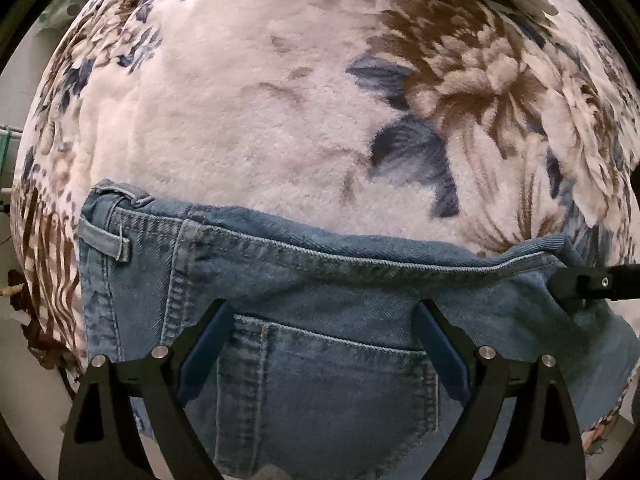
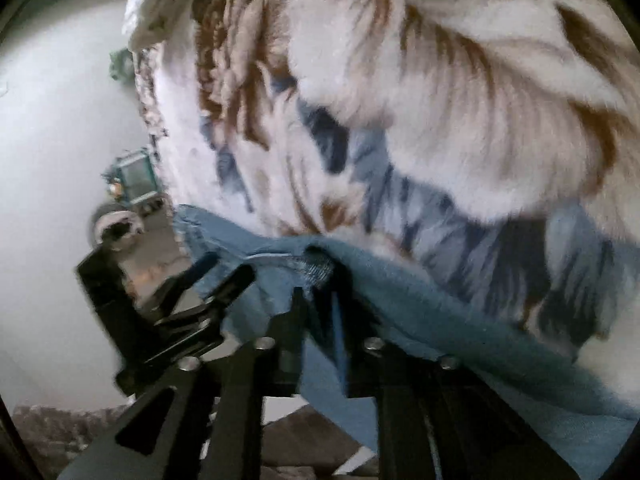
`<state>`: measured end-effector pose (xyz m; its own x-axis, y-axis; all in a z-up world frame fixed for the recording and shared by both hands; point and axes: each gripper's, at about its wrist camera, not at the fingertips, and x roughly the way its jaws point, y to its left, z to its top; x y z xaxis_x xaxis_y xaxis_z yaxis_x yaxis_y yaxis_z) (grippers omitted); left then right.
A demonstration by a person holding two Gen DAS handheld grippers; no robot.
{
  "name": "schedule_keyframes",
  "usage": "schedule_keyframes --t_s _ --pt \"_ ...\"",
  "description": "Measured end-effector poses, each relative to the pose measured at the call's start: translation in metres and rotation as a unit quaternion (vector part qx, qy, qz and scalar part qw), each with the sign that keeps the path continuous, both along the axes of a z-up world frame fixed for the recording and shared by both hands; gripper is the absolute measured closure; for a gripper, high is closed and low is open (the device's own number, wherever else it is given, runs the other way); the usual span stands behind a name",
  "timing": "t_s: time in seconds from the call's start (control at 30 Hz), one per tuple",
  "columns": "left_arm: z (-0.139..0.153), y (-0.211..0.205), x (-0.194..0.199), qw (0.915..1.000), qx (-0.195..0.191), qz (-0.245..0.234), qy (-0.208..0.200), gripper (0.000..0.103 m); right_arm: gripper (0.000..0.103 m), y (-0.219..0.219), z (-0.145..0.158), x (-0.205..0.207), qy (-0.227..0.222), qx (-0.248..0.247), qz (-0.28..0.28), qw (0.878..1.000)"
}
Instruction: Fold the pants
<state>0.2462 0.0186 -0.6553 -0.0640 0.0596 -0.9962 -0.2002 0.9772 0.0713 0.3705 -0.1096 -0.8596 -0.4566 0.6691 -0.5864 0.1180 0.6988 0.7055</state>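
Fleecy blanket (image 1: pixel 248 112) with brown and blue flowers covers the whole surface, and the jeans (image 1: pixel 320 280) lie on its near part, waistband and belt loop to the left, back pocket nearest the camera. Above that pocket the left gripper (image 1: pixel 324 320) hovers with its fingers spread wide. At the jeans' right end, the right gripper (image 2: pixel 316 296) pinches a bunched denim edge.
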Motion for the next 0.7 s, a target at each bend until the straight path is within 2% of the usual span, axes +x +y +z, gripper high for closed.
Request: schedule_keyframes --t_s 0.07,0.13,0.17,0.2,0.23,0.27,0.3,0.33,0.37,0.43,0.47,0.57,0.63,0.67,0.7 --pt "0.002 0.001 -0.001 1.0000 -0.002 0.000 0.000 0.011 0.041 0.013 -0.001 0.008 -0.011 0.007 0.024 1.000" --pt "0.001 0.000 -0.003 1.0000 -0.001 -0.002 0.001 0.011 0.041 0.031 -0.013 0.012 0.020 0.032 0.013 0.999" --pt "0.000 -0.001 -0.004 1.0000 0.002 -0.003 0.001 0.011 0.039 0.042 -0.015 0.012 0.025 0.036 0.017 0.999" --pt "0.000 -0.001 -0.005 1.0000 0.004 -0.006 0.001 0.011 0.042 0.054 -0.014 0.013 0.020 0.033 0.033 0.999" --pt "0.001 -0.004 -0.006 0.9999 0.008 -0.011 0.002 0.011 0.049 0.065 -0.012 0.012 -0.006 0.015 0.071 0.997" --pt "0.000 -0.005 -0.006 0.9999 0.010 -0.013 0.002 0.011 0.078 0.075 -0.010 0.011 -0.020 -0.003 0.094 0.995" --pt "-0.001 -0.004 -0.007 0.9998 0.012 -0.017 0.004 0.011 0.090 0.069 -0.011 0.014 -0.031 -0.025 0.107 0.993" --pt "-0.001 -0.004 -0.008 0.9997 0.013 -0.019 0.005 0.011 0.093 0.059 -0.009 0.017 -0.023 -0.024 0.090 0.995" --pt "-0.002 -0.003 -0.009 0.9997 0.010 -0.020 0.005 0.011 0.094 0.041 -0.001 0.022 -0.017 -0.003 0.049 0.999" --pt "-0.003 -0.002 -0.010 0.9997 0.012 -0.020 0.007 0.011 0.095 0.015 0.012 0.026 -0.023 0.002 0.002 1.000" --pt "-0.004 -0.002 -0.010 0.9997 0.012 -0.019 0.009 0.011 0.101 0.003 0.019 0.027 -0.031 -0.001 -0.020 0.999" --pt "0.002 -0.002 -0.008 0.9999 0.008 -0.010 0.008 0.011 0.101 -0.026 0.035 0.036 -0.055 -0.006 -0.075 0.996" --pt "0.014 -0.007 -0.003 0.9999 0.000 -0.014 -0.007 0.011 0.099 -0.027 0.053 0.038 -0.082 -0.022 -0.062 0.994" --pt "0.017 -0.011 0.001 0.9997 -0.005 -0.020 -0.014 0.011 0.090 -0.028 0.066 0.037 -0.103 -0.026 -0.035 0.994" --pt "0.020 -0.016 0.005 0.9994 -0.011 -0.027 -0.019 0.011 0.072 -0.026 0.074 0.035 -0.120 -0.041 -0.005 0.992"
